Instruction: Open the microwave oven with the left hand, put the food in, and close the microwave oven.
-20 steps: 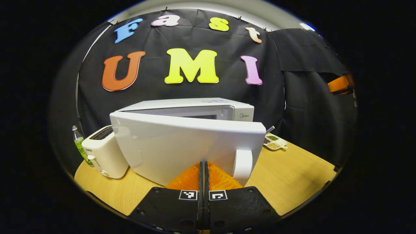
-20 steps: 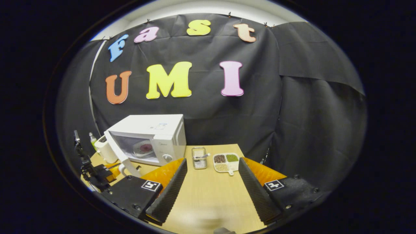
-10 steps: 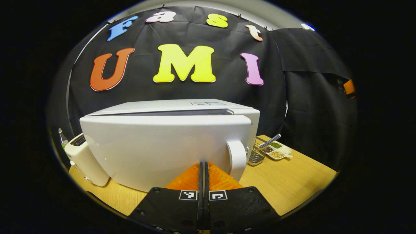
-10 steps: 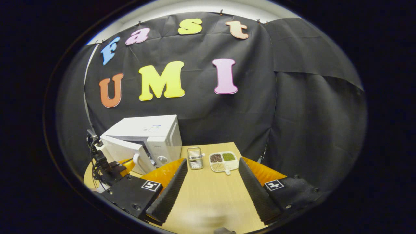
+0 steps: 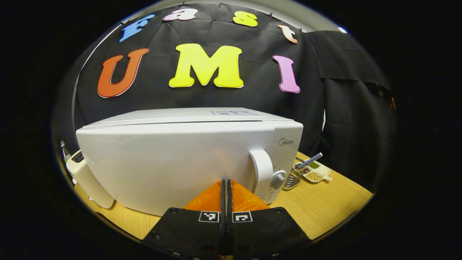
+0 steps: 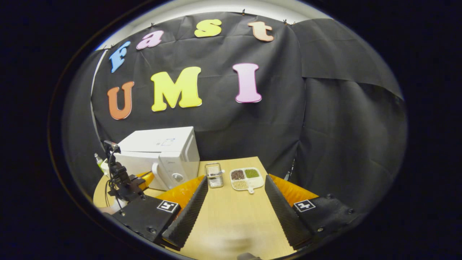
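The white microwave oven [image 5: 173, 159] stands close in front in the left gripper view, its door flush with the body and its handle [image 5: 261, 173] at the right. My left gripper [image 5: 226, 182] is shut with nothing between its fingers, the tips pressed against the door's lower front. In the right gripper view the microwave oven [image 6: 158, 157] sits at the table's far left with the left gripper [image 6: 146, 177] against its door. My right gripper [image 6: 234, 187] hangs open and empty over the wooden table [image 6: 231, 216].
A white toaster [image 5: 85, 177] and a bottle [image 5: 64, 151] stand left of the microwave. A wire rack [image 6: 213, 175] and a divided dish of grains [image 6: 246, 178] lie on the table to its right.
The microwave door has swung from half open to shut, pushed by my left gripper moving forward. The right gripper stayed open and nearly still.
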Demonstrator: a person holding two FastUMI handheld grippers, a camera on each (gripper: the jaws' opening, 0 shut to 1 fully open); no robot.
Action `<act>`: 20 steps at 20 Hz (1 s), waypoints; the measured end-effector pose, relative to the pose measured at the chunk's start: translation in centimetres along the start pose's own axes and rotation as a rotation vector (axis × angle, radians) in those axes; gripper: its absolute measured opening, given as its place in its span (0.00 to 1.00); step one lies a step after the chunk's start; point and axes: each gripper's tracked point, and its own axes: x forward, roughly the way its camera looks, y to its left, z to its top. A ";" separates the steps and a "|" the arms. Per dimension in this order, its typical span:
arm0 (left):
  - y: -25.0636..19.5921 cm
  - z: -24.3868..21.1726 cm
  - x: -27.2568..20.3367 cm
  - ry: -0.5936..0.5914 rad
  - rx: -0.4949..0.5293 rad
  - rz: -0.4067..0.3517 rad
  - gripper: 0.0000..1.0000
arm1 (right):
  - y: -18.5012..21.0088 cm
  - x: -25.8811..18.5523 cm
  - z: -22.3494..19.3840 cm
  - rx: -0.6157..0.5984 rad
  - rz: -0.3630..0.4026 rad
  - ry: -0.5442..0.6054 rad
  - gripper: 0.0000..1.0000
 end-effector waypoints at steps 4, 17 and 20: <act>0.1 0.0 0.9 0.002 0.005 0.019 0.00 | 0.1 0.0 -0.1 0.007 -0.004 0.004 1.00; 2.3 2.3 -10.0 0.008 0.117 0.129 0.96 | 5.9 -0.8 1.1 -0.033 0.095 -0.057 1.00; 3.4 4.6 -14.8 -0.014 0.127 0.172 0.96 | 8.6 -1.4 1.6 -0.049 0.137 -0.086 0.92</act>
